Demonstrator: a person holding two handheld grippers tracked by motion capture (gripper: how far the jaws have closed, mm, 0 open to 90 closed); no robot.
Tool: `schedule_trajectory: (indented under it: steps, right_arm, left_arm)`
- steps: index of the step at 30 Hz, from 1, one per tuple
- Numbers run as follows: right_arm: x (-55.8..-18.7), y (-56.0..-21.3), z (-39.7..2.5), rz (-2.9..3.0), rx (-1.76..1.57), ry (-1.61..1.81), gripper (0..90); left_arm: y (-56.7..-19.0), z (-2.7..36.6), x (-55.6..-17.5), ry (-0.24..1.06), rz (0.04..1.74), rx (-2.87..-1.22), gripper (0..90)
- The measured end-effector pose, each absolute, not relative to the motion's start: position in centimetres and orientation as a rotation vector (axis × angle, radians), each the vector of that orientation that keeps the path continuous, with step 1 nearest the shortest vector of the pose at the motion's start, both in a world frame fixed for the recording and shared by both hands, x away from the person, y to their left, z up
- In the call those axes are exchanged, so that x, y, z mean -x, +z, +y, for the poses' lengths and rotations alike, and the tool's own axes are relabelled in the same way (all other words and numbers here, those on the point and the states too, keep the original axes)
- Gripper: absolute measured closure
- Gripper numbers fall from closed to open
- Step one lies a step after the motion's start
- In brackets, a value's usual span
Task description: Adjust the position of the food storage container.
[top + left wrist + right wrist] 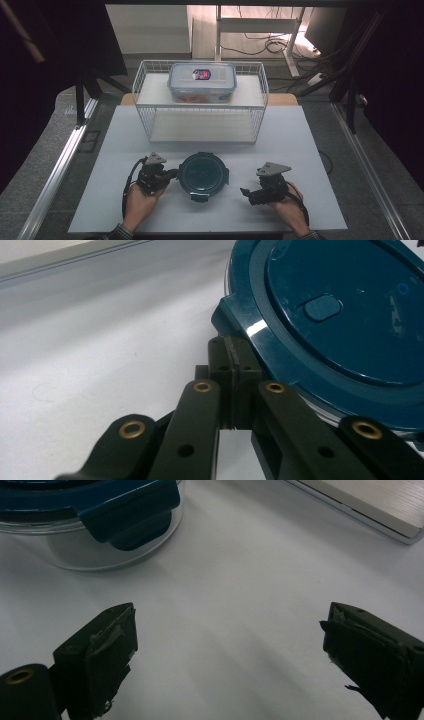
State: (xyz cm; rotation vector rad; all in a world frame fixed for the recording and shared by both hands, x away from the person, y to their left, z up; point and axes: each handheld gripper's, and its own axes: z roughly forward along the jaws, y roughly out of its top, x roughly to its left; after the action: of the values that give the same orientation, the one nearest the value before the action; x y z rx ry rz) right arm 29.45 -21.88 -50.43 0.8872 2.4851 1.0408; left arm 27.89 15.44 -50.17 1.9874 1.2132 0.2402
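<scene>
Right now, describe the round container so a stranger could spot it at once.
On the white table, nearer the person than the wire basket, sits the round container between both grippers. Unlike the rectangular box in the basket, it is circular with a dark blue clip lid.

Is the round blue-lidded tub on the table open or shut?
Shut: the blue lid sits flat on the round tub, one latch folded down its clear wall.

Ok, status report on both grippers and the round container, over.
Left gripper shut, fingers at the container lid's edge. Right gripper open, clear of it. Nothing between them.
</scene>
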Motion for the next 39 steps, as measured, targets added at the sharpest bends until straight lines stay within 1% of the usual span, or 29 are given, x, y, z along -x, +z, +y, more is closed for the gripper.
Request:
schedule_trajectory:
  steps: [2, 4, 5, 9, 11, 12, 17, 18, 19, 20, 22, 25, 30, 39]
  right_arm:
    - [-29.4, -50.4, -22.0, 2.482, -0.887, 1.043, 6.8]
    - [-29.4, -50.3, -22.1, 2.476, -0.885, 1.044, 6.8]
    - [-29.4, -50.3, -22.1, 2.473, -0.884, 1.047, 6.8]
    - [-29.4, -50.2, -22.3, 2.466, -0.884, 1.05, 6.8]
    - [-29.4, -50.2, -22.3, 2.465, -0.885, 1.05, 6.8]
    - [-29.3, -50.1, -22.3, 2.464, -0.883, 1.05, 6.8]
    - [-29.2, -50.0, -22.1, 2.458, -0.874, 1.051, 6.8]
    - [-29.1, -50.0, -22.1, 2.455, -0.877, 1.056, 6.7]
    - [-29.1, -50.0, -22.1, 2.452, -0.88, 1.058, 6.7]
    - [-29.1, -50.0, -22.1, 2.449, -0.879, 1.061, 6.6]
    - [-29.0, -49.9, -22.2, 2.441, -0.884, 1.075, 6.2]
    - [-28.9, -49.8, -22.1, 2.432, -0.891, 1.101, 5.6]
    - [-28.7, -49.9, -22.0, 2.436, -0.883, 1.102, 5.0]
    - [-28.8, -50.2, -21.8, 2.458, -0.884, 1.085, 4.8]
  left_arm:
    - [-50.3, 15.9, -28.1, 0.198, 1.195, -1.968, 89.9]
    - [-50.2, 16.1, -28.0, 0.231, 1.186, -1.973, 89.0]
    - [-50.2, 16.2, -27.9, 0.247, 1.18, -1.98, 79.3]
    - [-49.7, 17.0, -27.0, 0.297, 1.13, -1.99, 63.2]
    - [-49.6, 17.6, -26.5, 0.31, 1.1, -1.983, 52.6]
    - [-49.6, 17.8, -26.3, 0.311, 1.091, -1.976, 43.4]
    - [-49.7, 18.9, -25.6, 0.312, 1.054, -1.954, 24.7]
    - [-49.7, 19.0, -25.4, 0.319, 1.052, -1.946, 18.2]
    - [-49.7, 19.2, -25.2, 0.328, 1.05, -1.937, 13.4]
    - [-49.7, 19.4, -25.0, 0.334, 1.047, -1.93, 10.7]
    - [-49.8, 19.8, -24.4, 0.351, 1.048, -1.925, 7.9]
    - [-50.3, 19.9, -23.7, 0.393, 1.034, -1.962, 4.1]
    - [-51.0, 20.4, -23.0, 0.406, 1.025, -1.987, 3.7]
    - [-51.9, 20.9, -23.3, 0.406, 1.051, -1.99, 0.7]
